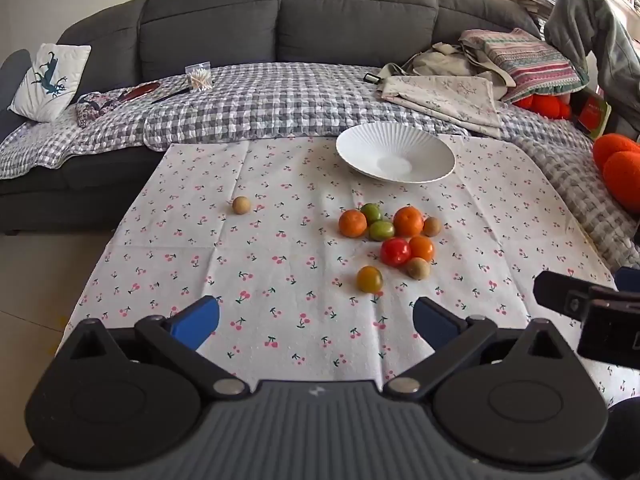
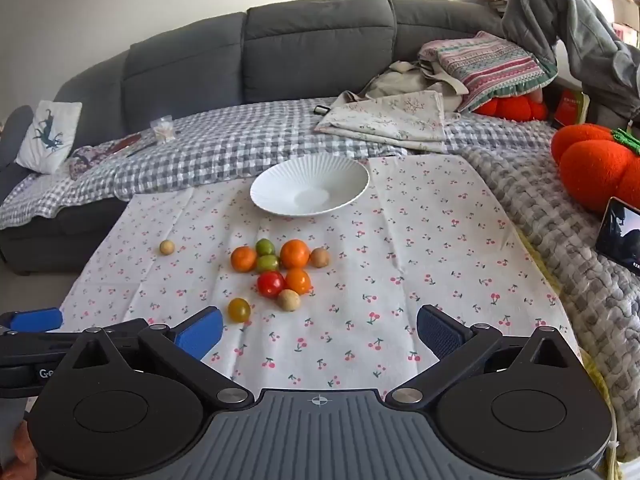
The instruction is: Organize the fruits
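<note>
1. On the cherry-print cloth (image 1: 280,200), toward its far edge, a white ribbed plate (image 1: 440,150) sits with nothing in it.
2. Nearer the middle of the cloth lies a cluster of fruits: an orange (image 1: 352,223) on the left, two green fruits (image 1: 371,212) (image 1: 381,230) touching it, a larger orange (image 1: 408,221) beside them, and a brown round fruit (image 1: 431,226) at the right end.
3. Just in front of these sit a red tomato (image 1: 395,251), a third orange (image 1: 422,248) touching it, and another brown fruit (image 1: 418,268).
4. A yellow-orange tomato (image 1: 369,279) lies slightly apart on the near side of the cluster, closest to the grippers.
5. One small tan fruit (image 1: 241,205) lies alone, well apart toward the left edge of the cloth.
6. The left gripper (image 1: 316,322) hovers over the near edge with its blue fingers (image 1: 198,322) spread wide and nothing between them; the cluster lies ahead of it and to its right.
7. The right gripper (image 2: 320,330) also stands wide apart and empty, beside the left one; from its camera the cluster (image 2: 280,272) lies ahead and slightly left, the yellow-orange tomato just beyond its left finger (image 2: 202,332).
8. Neither gripper touches any fruit.
9. Behind the cloth, a grey sofa (image 1: 280,12) carries a checked blanket (image 1: 260,100).
</note>
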The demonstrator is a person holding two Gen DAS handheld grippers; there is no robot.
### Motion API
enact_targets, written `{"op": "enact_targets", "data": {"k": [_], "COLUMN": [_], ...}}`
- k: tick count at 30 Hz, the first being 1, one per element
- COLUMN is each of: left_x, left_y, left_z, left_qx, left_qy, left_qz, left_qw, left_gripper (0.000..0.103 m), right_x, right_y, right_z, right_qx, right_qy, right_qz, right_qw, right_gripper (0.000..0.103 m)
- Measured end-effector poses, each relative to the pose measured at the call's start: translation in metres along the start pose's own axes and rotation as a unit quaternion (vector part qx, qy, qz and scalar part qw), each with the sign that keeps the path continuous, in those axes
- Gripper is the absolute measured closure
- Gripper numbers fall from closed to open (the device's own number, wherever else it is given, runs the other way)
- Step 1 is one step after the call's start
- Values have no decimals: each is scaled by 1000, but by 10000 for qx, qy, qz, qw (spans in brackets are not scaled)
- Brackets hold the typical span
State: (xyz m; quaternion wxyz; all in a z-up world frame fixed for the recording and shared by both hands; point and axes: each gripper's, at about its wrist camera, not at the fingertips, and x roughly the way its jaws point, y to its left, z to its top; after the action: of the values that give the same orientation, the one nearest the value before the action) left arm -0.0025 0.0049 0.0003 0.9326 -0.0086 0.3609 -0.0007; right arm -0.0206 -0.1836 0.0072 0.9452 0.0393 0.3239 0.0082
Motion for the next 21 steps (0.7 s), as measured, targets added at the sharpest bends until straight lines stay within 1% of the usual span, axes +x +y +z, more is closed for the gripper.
{"op": "enact_targets", "data": {"k": [1,3,4,6,7,11,21], "left_x": [1,-2,3,2,2,1,-1], "left_y": [-7,-10,-7,-4,-9,-10,-8], "left_z": [1,0,5,4,2,2,0], "left_qx": [162,187,175,121,135,165,135], "left_qy": [84,65,199,189,179,190,201], "left_qz": [40,98,61,22,66,107,97], "left_qw": [9998,9998,9996,9997,9997,9996,9997], "left_gripper": [1,1,1,1,1,1,1], "right_x": [-1,-3,1,1,1,-1,-4], "right_y": [1,6,0,-1,-1,5,3], "right_z": [0,1,1,1,0,2,2], "right_qx": [-34,-103,118,99,98,9,-36], "right_qy": [-22,-69,37,34,41,82,59], "right_qz": [-1,-46,11,-17,-19,-58,-79], "right_qw": [10000,9999,9999,9999,9999,9999,9999], "right_gripper": [0,0,0,0,0,0,0]}}
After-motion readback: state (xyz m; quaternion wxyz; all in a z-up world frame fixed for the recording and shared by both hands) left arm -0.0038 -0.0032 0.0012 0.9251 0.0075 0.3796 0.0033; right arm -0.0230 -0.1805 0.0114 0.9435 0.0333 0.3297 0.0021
